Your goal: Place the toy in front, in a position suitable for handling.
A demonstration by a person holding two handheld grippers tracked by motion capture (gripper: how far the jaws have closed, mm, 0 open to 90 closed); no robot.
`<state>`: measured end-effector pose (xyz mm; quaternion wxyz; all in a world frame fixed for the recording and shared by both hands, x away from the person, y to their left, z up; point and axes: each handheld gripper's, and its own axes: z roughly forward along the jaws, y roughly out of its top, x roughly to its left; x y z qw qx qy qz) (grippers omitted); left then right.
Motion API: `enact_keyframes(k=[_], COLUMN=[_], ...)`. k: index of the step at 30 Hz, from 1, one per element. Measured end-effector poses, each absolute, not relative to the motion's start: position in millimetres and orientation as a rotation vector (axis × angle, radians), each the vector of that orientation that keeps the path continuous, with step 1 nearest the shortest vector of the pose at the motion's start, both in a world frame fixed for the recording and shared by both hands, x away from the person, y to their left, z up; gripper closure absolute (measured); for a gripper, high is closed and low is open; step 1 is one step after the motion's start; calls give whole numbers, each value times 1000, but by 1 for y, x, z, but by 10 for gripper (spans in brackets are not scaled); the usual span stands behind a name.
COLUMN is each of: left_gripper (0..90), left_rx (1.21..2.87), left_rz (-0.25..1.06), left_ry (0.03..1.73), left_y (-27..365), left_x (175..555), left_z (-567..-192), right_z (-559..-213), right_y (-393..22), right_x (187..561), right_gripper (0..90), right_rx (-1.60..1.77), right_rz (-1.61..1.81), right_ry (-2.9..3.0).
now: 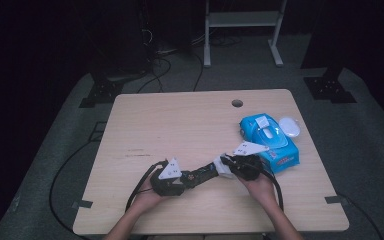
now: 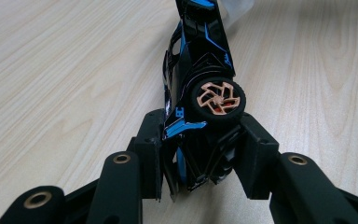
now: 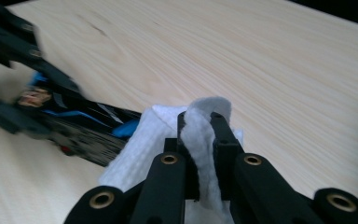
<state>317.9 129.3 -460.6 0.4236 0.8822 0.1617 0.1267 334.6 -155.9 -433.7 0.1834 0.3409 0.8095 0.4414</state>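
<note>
A black and blue toy car (image 1: 203,173) lies tilted on its side near the table's front edge, between my two grippers. In the left gripper view its orange-spoked wheel (image 2: 216,98) faces up. My left gripper (image 2: 200,137) is shut on the car's near end (image 2: 193,158). From the right, my right gripper (image 3: 200,122) is shut on a folded white wipe (image 3: 204,135). The wipe (image 1: 225,168) rests against the car's other end (image 3: 91,126). In the high view the left gripper (image 1: 186,178) and right gripper (image 1: 228,163) point toward each other.
A blue pack of wipes (image 1: 270,141) with its flap open lies on the wooden table (image 1: 180,125), just behind my right hand. A white oval object (image 1: 290,126) lies beside it. A round cable hole (image 1: 237,103) is near the far edge. Cables trail off the front.
</note>
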Motion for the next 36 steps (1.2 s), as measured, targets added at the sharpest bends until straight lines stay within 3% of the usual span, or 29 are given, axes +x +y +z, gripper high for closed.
enact_keyframes(k=[9, 16, 28, 36], left_gripper=[581, 581, 581, 579], left_rx=[2211, 2214, 2224, 2225], left_rz=[327, 323, 323, 324], left_ry=[406, 407, 400, 394], left_y=[131, 133, 134, 130], left_x=[318, 319, 317, 317], left_z=[-460, -460, -459, -459], right_z=[-429, -440, -434, -432], right_y=[-145, -164, -151, -120], right_x=[328, 338, 333, 325], right_gripper=[849, 849, 849, 849], right_rx=[888, 1020, 966, 852], right_rz=[1277, 1265, 1291, 1307], right_ry=[2300, 2278, 2268, 2309])
